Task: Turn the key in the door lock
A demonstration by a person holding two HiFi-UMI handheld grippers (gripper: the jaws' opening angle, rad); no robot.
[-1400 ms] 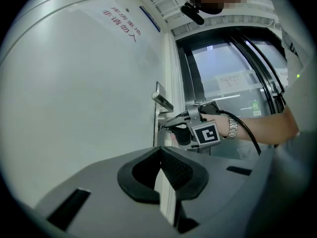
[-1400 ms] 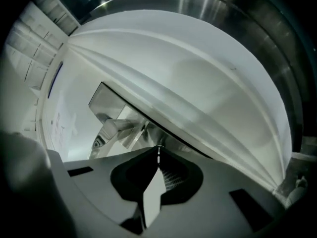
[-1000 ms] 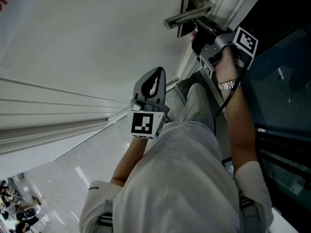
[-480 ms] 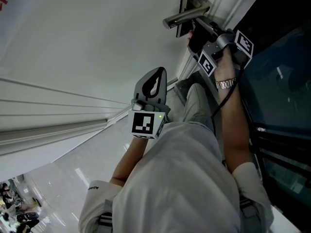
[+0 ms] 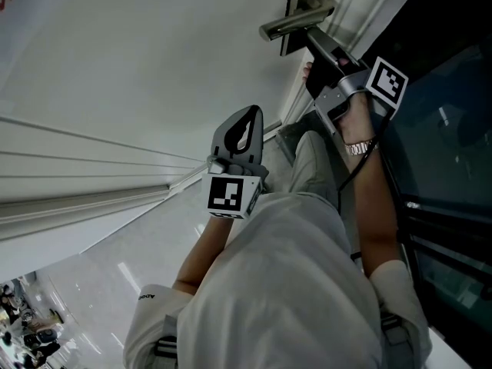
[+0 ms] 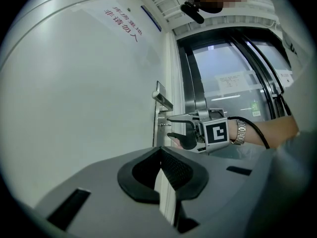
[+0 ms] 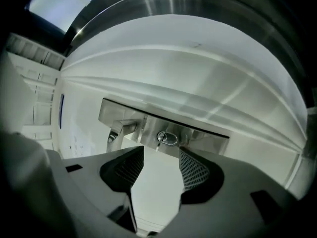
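Note:
A small silver key point(image 7: 159, 139) sticks out of the keyhole point(image 7: 168, 138) in the steel lock plate point(image 7: 208, 139) on the white door point(image 5: 154, 68). My right gripper point(image 7: 161, 155) is open just in front of it. Its jaws have just been opening, and nothing lies between the pads; the key stands a little beyond the fingertips. The left gripper view shows that right gripper point(image 6: 169, 127) level at the lock plate point(image 6: 159, 114), under the lever handle point(image 6: 162, 99). My left gripper point(image 5: 250, 112) hangs back from the door at mid-height, shut with nothing in it.
The lever handle point(image 5: 296, 21) juts out just above my right gripper point(image 5: 307, 52). A dark glass panel point(image 5: 453, 129) and the door frame run along the right. The person's light trousers point(image 5: 292, 283) fill the lower middle. Red lettering point(image 6: 124, 21) marks the door.
My right gripper's jaws, shut at the lock before, now stand wide apart, and the gripper has rolled slightly. The left gripper has not moved.

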